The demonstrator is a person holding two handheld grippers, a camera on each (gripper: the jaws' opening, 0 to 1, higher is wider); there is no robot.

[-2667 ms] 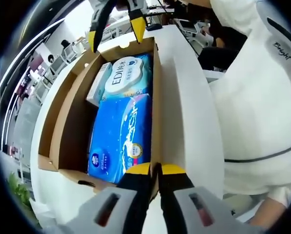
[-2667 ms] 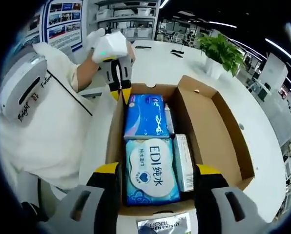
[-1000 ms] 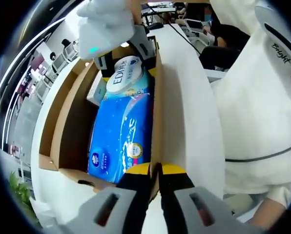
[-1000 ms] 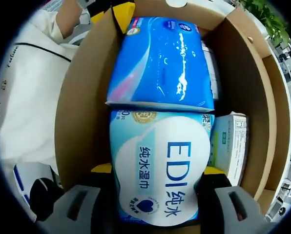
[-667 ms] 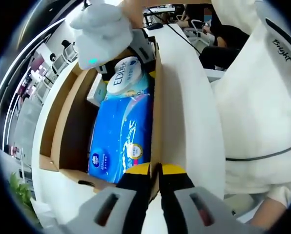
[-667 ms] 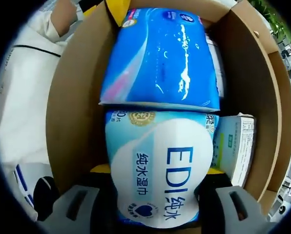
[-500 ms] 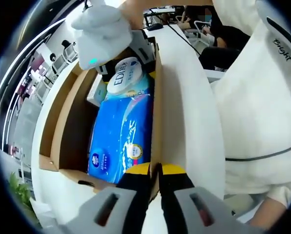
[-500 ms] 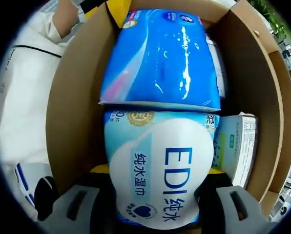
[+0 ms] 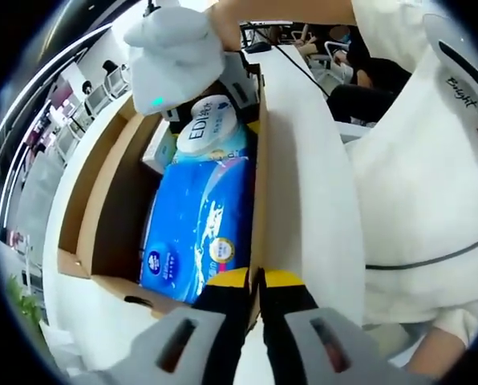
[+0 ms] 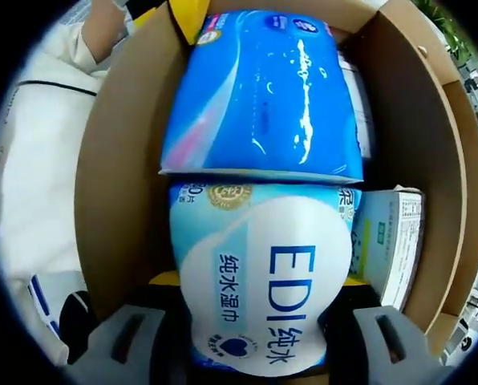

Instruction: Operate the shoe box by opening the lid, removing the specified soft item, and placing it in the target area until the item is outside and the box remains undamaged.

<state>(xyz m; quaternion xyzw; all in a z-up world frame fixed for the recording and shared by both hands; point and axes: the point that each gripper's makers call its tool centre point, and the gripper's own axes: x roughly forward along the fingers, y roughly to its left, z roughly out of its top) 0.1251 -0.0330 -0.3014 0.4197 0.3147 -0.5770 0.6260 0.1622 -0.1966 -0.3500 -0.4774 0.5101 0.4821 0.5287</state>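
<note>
An open cardboard shoe box lies on a white table. Inside it, a blue tissue pack lies in front of a light-blue EDI wet-wipes pack. My left gripper is shut on the box's near wall. A white-gloved hand holds my right gripper over the wipes pack. In the right gripper view, the wipes pack bulges between my right gripper's two jaws, which are shut on it. The blue pack lies beyond it, and a yellow tip of the left gripper shows at the far wall.
A small white-and-teal carton stands on edge between the wipes pack and the box's side wall. A person in white clothing stands close along the table's edge. Office desks and chairs lie far behind.
The right gripper came down into the box and shut on the wipes pack, whose end has tipped up slightly. The left gripper has kept its hold on the box wall.
</note>
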